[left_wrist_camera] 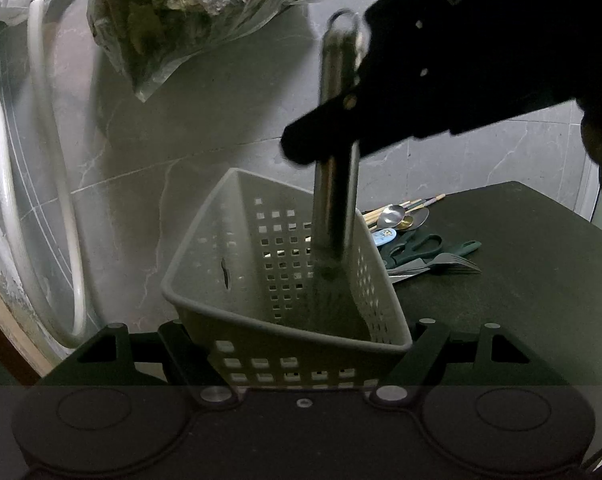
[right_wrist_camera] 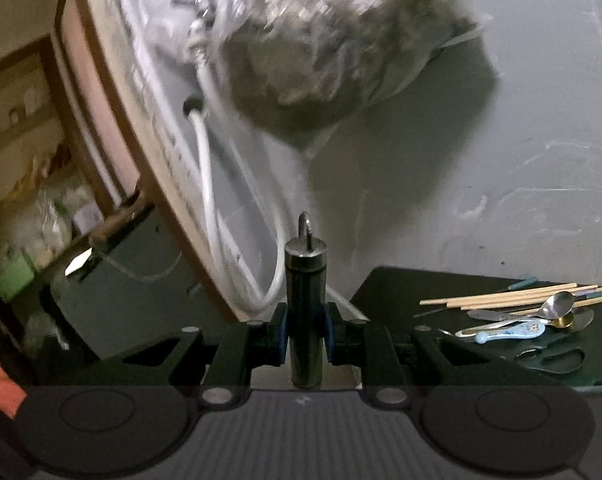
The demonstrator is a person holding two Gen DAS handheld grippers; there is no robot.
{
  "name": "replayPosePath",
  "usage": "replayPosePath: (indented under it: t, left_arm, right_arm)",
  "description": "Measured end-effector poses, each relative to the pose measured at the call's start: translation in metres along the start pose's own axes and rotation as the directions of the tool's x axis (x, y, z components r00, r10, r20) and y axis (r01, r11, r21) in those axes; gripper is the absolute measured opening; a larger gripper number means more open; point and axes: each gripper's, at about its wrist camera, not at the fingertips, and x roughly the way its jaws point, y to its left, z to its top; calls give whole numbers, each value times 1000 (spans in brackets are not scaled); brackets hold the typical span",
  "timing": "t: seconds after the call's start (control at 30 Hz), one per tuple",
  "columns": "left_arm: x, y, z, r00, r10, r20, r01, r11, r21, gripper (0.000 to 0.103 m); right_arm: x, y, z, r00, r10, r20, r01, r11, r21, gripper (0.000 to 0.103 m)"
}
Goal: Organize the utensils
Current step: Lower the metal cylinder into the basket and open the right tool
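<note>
Insertion step: our right gripper (right_wrist_camera: 305, 340) clamps its fingers on the cylindrical steel utensil handle (left_wrist_camera: 335, 184), whose lower end stands inside the perforated white plastic basket (left_wrist_camera: 261, 280) clasped by our left gripper (left_wrist_camera: 301, 354). Next, we judge: release, then fetch the spoons (right_wrist_camera: 557, 304) from the dark table (left_wrist_camera: 541, 280).

Both fisheye views are dim and greenish, with dark rounded corners and bowed wall lines, the plastic bag (right_wrist_camera: 321, 48) on the wall smeared by motion blur in the right wrist view and casting a soft shadow beneath it.
</note>
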Motion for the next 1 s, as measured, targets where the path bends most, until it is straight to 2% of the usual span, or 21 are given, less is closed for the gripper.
replayPosePath:
  t: [0.03, 0.07, 0.13, 0.2, 0.3, 0.37, 0.47, 0.57, 0.67, 0.73, 0.9, 1.0]
  left_arm:
    - [0, 0, 0, 1000, 0, 1, 0, 1000, 0, 78]
    - [0, 0, 0, 1000, 0, 1, 0, 1000, -1, 78]
    - [0, 0, 0, 1000, -1, -1, 1, 1000, -3, 78]
    - [0, 0, 1, 1000, 3, -2, -3, 1000, -1, 78]
    - [0, -1, 2, 1000, 6, -3, -6, 1000, -2, 78]
    - [1, -1, 2, 1000, 6, -3, -6, 1000, -2, 78]
    - [1, -1, 2, 1000, 6, -3, -6, 1000, -3, 78]
    - [1, -1, 2, 1000, 7, -3, -7, 1000, -1, 78]
    - [1, -3, 1, 1000, 7, -7, -7, 1000, 6, 78]
    - [1, -3, 1, 1000, 9, -7, -9, 1000, 6, 78]
    - [2, -3, 2, 1000, 11, -9, -11, 1000, 0, 78]
    - [2, -3, 2, 1000, 13, -9, -13, 1000, 0, 78]
  right_arm:
    - [1, 2, -1, 1000, 0, -6, 0, 1000, -8, 29]
    - [1, 3, -2, 1000, 0, -10, 0, 1000, -16, 42]
    - [2, 6, -2, 1000, 5, -4, -5, 1000, -30, 55]
    - [1, 5, -1, 1000, 5, 0, -5, 1000, -29, 62]
    - [-3, 1, 1, 1000, -5, 29, 5, 1000, -5, 77]
    - [-10, -6, 2, 998, -24, 65, 22, 999, 26, 92]
    - [-22, -25, 0, 991, -78, 111, 66, 992, 109, 101]
    - [-29, -46, -10, 982, -155, 106, 131, 970, 204, 103]
    - [-32, -71, -25, 967, -247, 55, 217, 921, 322, 103]
    - [-36, -90, -39, 956, -294, 15, 260, 869, 422, 103]
    - [-44, -140, -74, 938, -343, -54, 296, 710, 638, 103]
    - [-49, -159, -91, 924, -374, -79, 323, 652, 686, 103]
